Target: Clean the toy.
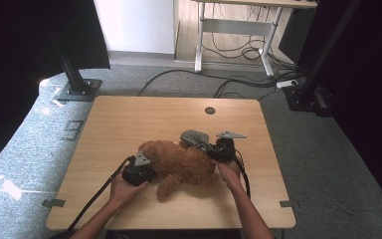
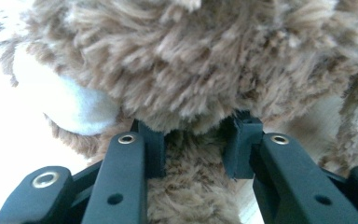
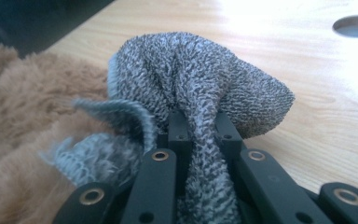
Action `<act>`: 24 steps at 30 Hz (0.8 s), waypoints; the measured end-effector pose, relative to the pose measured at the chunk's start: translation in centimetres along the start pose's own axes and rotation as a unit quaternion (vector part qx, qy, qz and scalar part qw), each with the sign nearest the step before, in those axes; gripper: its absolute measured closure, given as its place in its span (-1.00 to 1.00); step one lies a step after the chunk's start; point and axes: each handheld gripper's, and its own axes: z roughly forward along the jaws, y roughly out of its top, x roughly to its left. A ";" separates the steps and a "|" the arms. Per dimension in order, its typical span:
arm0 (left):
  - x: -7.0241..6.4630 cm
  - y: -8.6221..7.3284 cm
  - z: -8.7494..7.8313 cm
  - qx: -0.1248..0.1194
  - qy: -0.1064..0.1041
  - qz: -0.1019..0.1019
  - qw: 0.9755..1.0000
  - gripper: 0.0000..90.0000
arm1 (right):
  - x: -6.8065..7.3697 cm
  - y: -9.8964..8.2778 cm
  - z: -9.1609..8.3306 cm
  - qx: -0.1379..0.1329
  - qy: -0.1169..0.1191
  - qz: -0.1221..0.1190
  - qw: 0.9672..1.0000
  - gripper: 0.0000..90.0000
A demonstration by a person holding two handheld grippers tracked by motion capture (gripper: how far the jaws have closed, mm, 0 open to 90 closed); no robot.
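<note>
Presently: brown plush toy (image 1: 181, 164) lying mid-worktop (image 1: 129, 119). Left tongs (image 2: 193, 140) clamped on a furry limb. Right tongs (image 3: 200, 123) pinched tight on grey knitted cloth (image 3: 200, 79), touching the toy.

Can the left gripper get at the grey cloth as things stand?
Probably not. The left gripper is clamped on the teddy, whose body lies between it and the cloth. The right gripper already pinches that cloth on the far side.
</note>
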 end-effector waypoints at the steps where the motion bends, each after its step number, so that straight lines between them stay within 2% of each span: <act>1: 0.0 0.0 0.0 0.000 0.000 0.000 1.000 0.43 | 0.0 0.0 0.0 0.000 0.000 0.000 1.000 0.81; 2: -0.1 0.0 0.0 0.000 -0.004 0.001 1.000 0.43 | 0.0 0.3 -0.6 -0.014 0.004 0.001 1.000 0.81; 5: -0.3 -0.1 -0.1 0.000 -0.005 0.005 1.000 0.42 | 0.5 1.1 -1.1 -0.022 0.009 -0.009 1.000 0.81; 7: -0.4 -0.1 -0.1 -0.001 -0.005 0.006 1.000 0.42 | 1.1 1.8 -0.9 -0.021 0.016 -0.017 0.999 0.81; 11: -0.7 -0.2 -0.1 0.001 -0.008 0.011 1.000 0.42 | 3.0 3.9 0.1 -0.015 0.034 -0.041 0.998 0.80; 13: -0.8 -0.3 -0.2 0.001 -0.010 0.013 1.000 0.42 | 4.0 4.6 1.2 -0.003 0.040 -0.050 0.998 0.80; 15: -0.9 -0.3 -0.2 0.001 -0.010 0.014 1.000 0.42 | 4.4 4.8 1.8 0.005 0.042 -0.054 0.998 0.80; 16: -0.9 -0.4 -0.3 0.001 -0.009 0.016 1.000 0.42 | 4.9 4.9 3.0 0.023 0.039 -0.059 0.997 0.80; 18: -0.9 -0.4 -0.3 0.000 -0.011 0.014 1.000 0.42 | 5.1 4.8 3.9 0.044 0.028 -0.065 0.997 0.79; 20: -0.9 -0.4 -0.3 -0.001 -0.011 0.014 1.000 0.42 | 4.8 4.6 4.3 0.070 0.024 -0.067 0.995 0.79; 22: -1.0 -0.4 -0.3 0.000 -0.012 0.012 1.000 0.42 | 4.3 4.4 4.2 0.079 0.025 -0.051 0.995 0.79; 24: -1.1 -0.5 -0.3 0.000 -0.010 0.012 1.000 0.42 | 3.7 4.1 3.9 0.087 0.017 -0.047 0.995 0.79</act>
